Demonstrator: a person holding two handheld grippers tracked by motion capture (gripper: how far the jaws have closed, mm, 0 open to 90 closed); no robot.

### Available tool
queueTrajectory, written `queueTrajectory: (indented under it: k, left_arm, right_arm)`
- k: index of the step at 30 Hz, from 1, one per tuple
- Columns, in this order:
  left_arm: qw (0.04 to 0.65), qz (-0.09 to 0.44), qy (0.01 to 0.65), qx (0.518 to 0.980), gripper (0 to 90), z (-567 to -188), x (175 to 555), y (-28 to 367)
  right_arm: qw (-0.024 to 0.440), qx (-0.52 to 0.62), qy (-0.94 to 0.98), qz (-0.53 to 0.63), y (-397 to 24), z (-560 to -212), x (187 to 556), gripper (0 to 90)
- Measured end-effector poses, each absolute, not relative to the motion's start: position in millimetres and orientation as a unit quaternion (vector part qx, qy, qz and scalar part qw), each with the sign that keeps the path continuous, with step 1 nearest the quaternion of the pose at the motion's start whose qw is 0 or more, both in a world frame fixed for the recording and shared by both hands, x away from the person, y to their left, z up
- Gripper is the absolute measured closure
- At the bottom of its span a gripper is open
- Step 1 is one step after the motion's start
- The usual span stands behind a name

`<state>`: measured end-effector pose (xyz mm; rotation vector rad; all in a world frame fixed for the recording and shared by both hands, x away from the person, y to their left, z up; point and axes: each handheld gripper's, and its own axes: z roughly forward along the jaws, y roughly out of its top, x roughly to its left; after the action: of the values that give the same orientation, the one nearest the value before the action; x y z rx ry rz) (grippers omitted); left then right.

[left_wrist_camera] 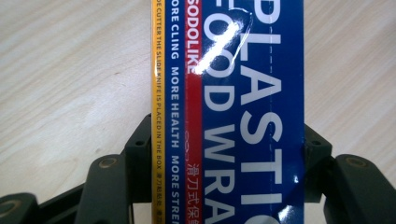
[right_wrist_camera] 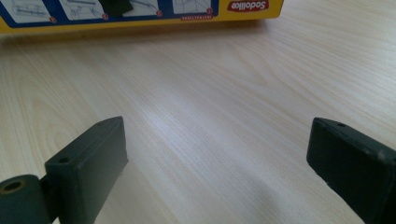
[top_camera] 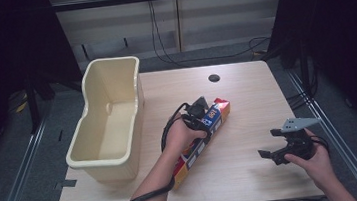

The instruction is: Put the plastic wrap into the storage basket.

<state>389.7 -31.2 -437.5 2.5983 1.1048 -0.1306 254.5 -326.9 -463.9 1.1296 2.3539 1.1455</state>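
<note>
The left gripper (left_wrist_camera: pixel 229 154) had its jaws clamped across the wrap box (left_wrist_camera: pixel 229 93) mid-table; the right gripper (right_wrist_camera: pixel 219 163) hung open near the table's right edge. The box looked light, stiff, glossy and probably slippery; its narrow sides seemed the best hold.

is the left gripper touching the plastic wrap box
Touching. In the left gripper view, the left gripper has a black jaw pressed against each side of the plastic wrap box.

pale wooden table (top_camera: pixel 246 98) with cream tub (top_camera: pixel 108 120) and plastic-wrap box (top_camera: pixel 205 135)
</note>
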Motion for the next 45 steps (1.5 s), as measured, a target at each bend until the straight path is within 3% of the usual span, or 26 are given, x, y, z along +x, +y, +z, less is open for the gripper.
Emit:
queueTrajectory:
  k: [23,45]
  left_arm:
    - [0.149,-0.054,0.408,0.899,40.0,-362,395,-2]
    - [0.137,-0.065,0.430,0.890,40.1,-312,398,12]
  right_arm:
    - [0.140,0.391,0.818,0.398,-324,-465,255,3.3]
    - [0.128,0.383,0.821,0.404,-322,-467,256,2.2]
